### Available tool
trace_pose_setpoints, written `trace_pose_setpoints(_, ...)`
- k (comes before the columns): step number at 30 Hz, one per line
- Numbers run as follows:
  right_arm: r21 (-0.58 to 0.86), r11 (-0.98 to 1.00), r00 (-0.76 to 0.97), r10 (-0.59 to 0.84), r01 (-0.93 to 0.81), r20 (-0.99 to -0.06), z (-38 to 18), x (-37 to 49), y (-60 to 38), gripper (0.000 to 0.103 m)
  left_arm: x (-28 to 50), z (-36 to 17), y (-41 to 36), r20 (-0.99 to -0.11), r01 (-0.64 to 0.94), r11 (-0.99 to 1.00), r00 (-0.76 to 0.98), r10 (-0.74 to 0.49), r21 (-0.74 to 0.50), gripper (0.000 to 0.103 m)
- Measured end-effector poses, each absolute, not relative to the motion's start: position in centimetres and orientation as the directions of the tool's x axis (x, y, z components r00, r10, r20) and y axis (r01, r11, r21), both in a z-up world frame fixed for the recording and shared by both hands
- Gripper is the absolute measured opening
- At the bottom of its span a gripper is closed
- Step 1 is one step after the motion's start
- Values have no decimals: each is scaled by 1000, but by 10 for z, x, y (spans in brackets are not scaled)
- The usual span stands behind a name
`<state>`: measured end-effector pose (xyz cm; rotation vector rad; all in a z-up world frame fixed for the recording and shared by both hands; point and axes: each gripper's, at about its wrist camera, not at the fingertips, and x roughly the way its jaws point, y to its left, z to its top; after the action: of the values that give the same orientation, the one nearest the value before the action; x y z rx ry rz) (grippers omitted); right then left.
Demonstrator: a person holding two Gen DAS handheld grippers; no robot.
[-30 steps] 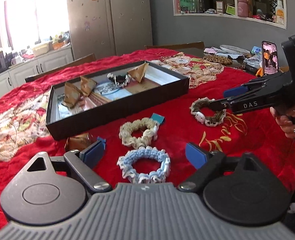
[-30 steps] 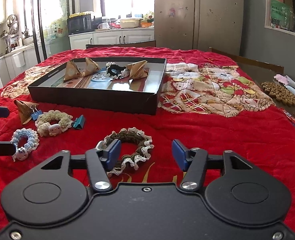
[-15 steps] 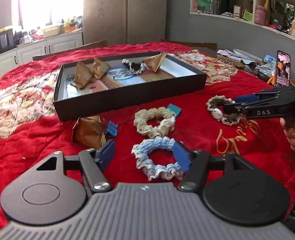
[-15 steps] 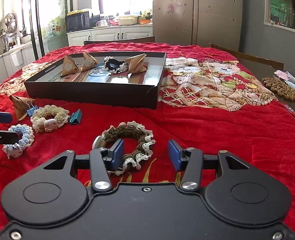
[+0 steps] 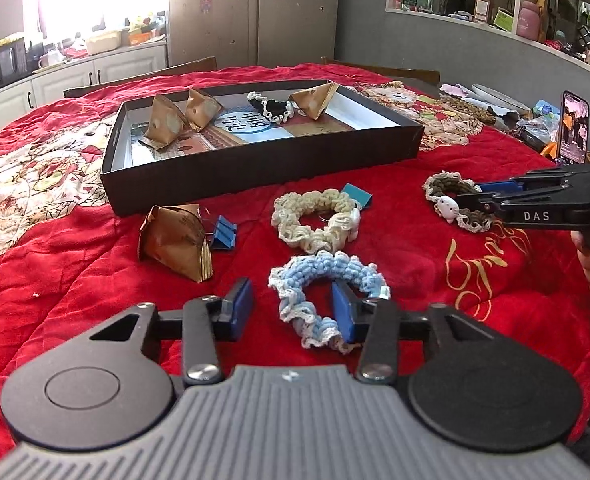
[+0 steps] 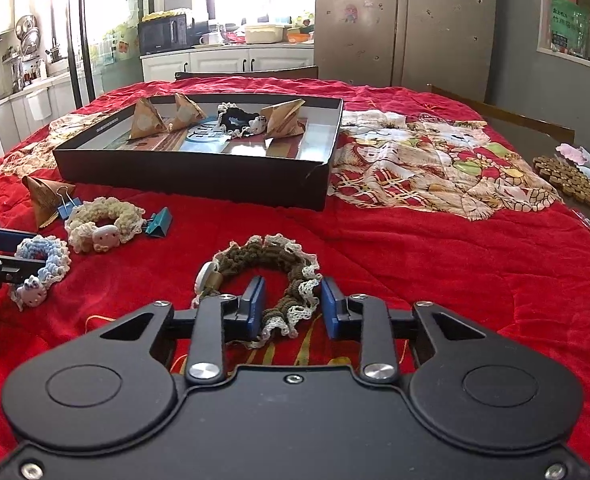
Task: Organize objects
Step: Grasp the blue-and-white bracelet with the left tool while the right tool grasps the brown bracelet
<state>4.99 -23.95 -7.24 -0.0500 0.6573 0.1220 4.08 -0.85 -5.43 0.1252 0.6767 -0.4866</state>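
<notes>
On the red quilted worktop cover (image 5: 75,280), at about nine o'clock in the left wrist view, stands a brown paper pyramid-shaped packet (image 5: 175,240) with a blue binder clip (image 5: 223,232) touching its right side. Behind it, toward twelve o'clock, a shallow black rectangular cardboard box (image 5: 255,160) holds three more such packets and a black-and-white crocheted scrunchie (image 5: 271,110). Near centre lies a cream crocheted scrunchie (image 5: 315,220), a teal binder clip (image 5: 357,194) at its upper right. Just below, the left claw (image 5: 291,308) is closing around a light-blue and white crocheted scrunchie (image 5: 327,280); its ruffled near side sits between the blue pads, the right pad inside the ring, not yet squeezed. At three o'clock, the right claw (image 6: 291,306) is closing on an olive-brown crocheted scrunchie with white lace edging (image 6: 271,268), a small white charm on its left; its right-hand band lies between the pads with gaps showing.
</notes>
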Motion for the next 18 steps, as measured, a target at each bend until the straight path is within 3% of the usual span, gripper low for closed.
trace_pose_setpoints(8, -6, 989, 784, 111, -145, -611, -72, 49, -237, 18, 39, -54, -11, -628, 481, 876, 668, -400, -46, 31)
trace_pose_setpoints(18, -6, 989, 785, 115, -150, -609, -73, 49, -236, 15, 37, -53, -14, -628, 487, 873, 668, -399, -36, 23)
